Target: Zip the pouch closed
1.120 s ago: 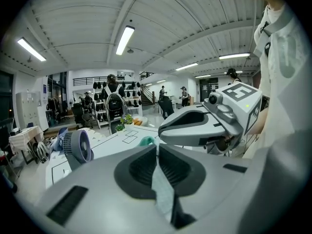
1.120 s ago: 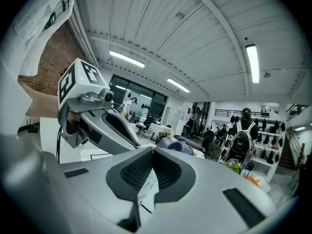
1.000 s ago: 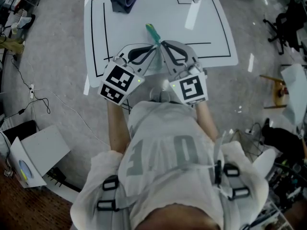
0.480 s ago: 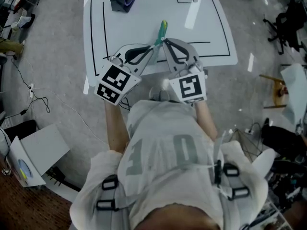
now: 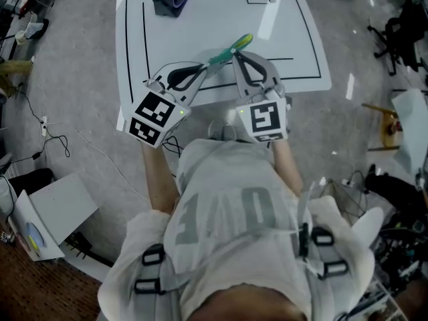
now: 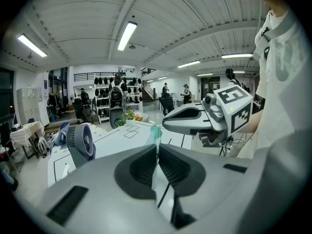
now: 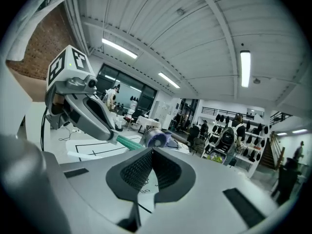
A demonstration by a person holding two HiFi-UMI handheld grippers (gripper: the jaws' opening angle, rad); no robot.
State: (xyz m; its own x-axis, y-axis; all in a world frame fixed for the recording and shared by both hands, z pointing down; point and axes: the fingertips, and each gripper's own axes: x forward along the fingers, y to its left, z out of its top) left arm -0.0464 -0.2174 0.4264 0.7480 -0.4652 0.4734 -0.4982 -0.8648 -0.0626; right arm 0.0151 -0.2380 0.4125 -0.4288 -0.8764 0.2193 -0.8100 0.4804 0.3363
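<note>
Grey left gripper [image 5: 212, 61], right gripper [image 5: 234, 54], checkered marker cubes [image 5: 155, 116]; white T-shirt [image 5: 227, 202]

**Room and surroundings**

A white table [image 5: 294, 19] marked with black lines is seen beneath and beyond the tips of the left gripper [image 5: 204, 65] and right gripper [image 5: 234, 53]. A grey floor [image 5: 80, 79] is noted all round it. Left of the left gripper, loose cables [image 5: 47, 136] and a white box [image 5: 50, 212] are seen on the floor. Well to the right of the right gripper, a black office chair [image 5: 401, 25] and a wooden stool [image 5: 384, 122] are observed. Ahead of the left gripper, a white beamed ceiling with tube lights [image 6: 126, 35] is recorded, and far beyond, racks of dark gear [image 6: 109, 89] under a railed gallery [image 6: 92, 74]. The hall is brightly lit.
</note>
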